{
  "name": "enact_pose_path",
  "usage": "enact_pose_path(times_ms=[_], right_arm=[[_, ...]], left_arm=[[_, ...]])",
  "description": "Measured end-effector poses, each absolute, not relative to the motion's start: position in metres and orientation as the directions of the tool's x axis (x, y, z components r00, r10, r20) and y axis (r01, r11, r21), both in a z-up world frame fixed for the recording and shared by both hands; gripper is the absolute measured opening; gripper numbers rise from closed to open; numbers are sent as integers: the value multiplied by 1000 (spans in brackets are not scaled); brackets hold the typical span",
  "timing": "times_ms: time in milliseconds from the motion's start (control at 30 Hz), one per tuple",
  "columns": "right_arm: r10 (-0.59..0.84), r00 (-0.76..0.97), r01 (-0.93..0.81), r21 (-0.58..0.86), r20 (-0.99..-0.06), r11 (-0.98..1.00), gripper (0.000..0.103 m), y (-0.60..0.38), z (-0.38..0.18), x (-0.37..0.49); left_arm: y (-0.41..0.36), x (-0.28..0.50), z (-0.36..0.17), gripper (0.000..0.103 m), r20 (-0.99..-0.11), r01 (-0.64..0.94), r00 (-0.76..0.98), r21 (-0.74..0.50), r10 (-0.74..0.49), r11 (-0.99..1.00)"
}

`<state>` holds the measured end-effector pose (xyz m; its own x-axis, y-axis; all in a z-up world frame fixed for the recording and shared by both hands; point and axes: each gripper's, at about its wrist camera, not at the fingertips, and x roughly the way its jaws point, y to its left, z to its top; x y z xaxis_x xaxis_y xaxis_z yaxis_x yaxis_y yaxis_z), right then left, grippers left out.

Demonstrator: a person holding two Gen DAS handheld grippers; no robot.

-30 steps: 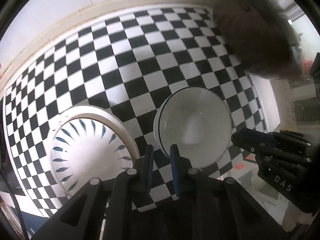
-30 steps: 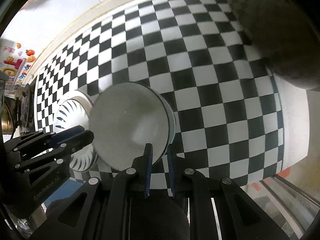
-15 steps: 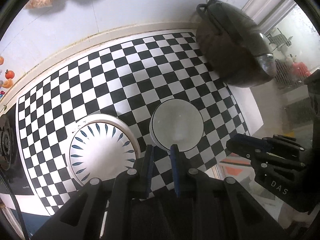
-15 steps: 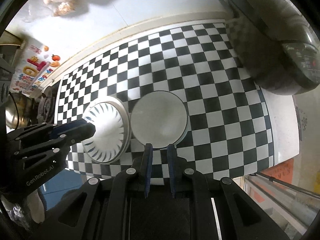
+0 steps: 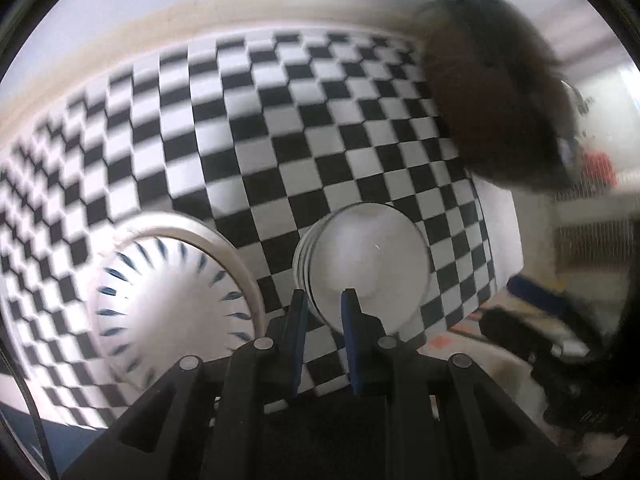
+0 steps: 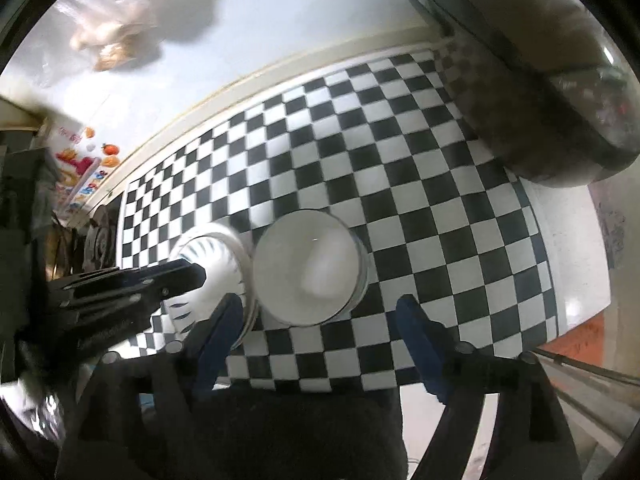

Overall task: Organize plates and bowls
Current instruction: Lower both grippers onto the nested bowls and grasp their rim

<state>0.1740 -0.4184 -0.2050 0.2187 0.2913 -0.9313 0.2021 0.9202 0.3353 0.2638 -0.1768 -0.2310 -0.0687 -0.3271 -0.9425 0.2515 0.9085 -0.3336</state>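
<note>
careful now: your right gripper (image 6: 320, 320) has just been opening and its jaws stand wide, empty, above the near rim of the white bowl (image 6: 310, 268) on the checkered counter (image 6: 400, 184). your left gripper (image 5: 323, 312) is closed on nothing, though blur hides detail. the striped plate (image 6: 208, 264) looks to be touching the bowl, so a careless descent could clip both and knock the bowl off the near edge.
</note>
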Motion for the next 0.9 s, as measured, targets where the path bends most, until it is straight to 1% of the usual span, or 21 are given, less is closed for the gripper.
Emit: enact_pose_path(times_ms=[67, 167, 300, 333, 433, 633, 800, 867, 900], right_arm=[[300, 190, 227, 339, -935, 913, 84, -425, -229, 182], [320, 151, 272, 350, -935, 896, 85, -433, -262, 191], [376, 113, 317, 392, -920, 864, 85, -440, -296, 200], [385, 99, 328, 395, -918, 858, 85, -440, -304, 202], [401, 69, 331, 400, -914, 855, 85, -437, -322, 208], [413, 19, 331, 396, -910, 857, 85, -430, -346, 221], [439, -18, 338, 408, -898, 848, 85, -424, -364, 229], [450, -32, 345, 413, -892, 843, 85, -423, -372, 231], [460, -38, 347, 420, -887, 838, 85, -421, -376, 232]], left_arm=[[-174, 279, -255, 16, -925, 189, -128, -376, -357, 907], [-174, 294, -279, 16, -896, 119, -187, -427, -402, 896], [-181, 306, -299, 18, -871, 88, -246, -457, -425, 885], [-183, 308, -301, 21, -871, 90, -250, -456, -423, 886], [-190, 313, -306, 24, -878, 111, -264, -440, -400, 891], [-203, 313, -325, 26, -894, 173, -308, -389, -326, 905], [-205, 314, -343, 29, -885, 180, -355, -382, -302, 906], [-204, 313, -351, 39, -872, 165, -380, -394, -310, 904], [-203, 313, -353, 41, -866, 162, -389, -399, -314, 902]])
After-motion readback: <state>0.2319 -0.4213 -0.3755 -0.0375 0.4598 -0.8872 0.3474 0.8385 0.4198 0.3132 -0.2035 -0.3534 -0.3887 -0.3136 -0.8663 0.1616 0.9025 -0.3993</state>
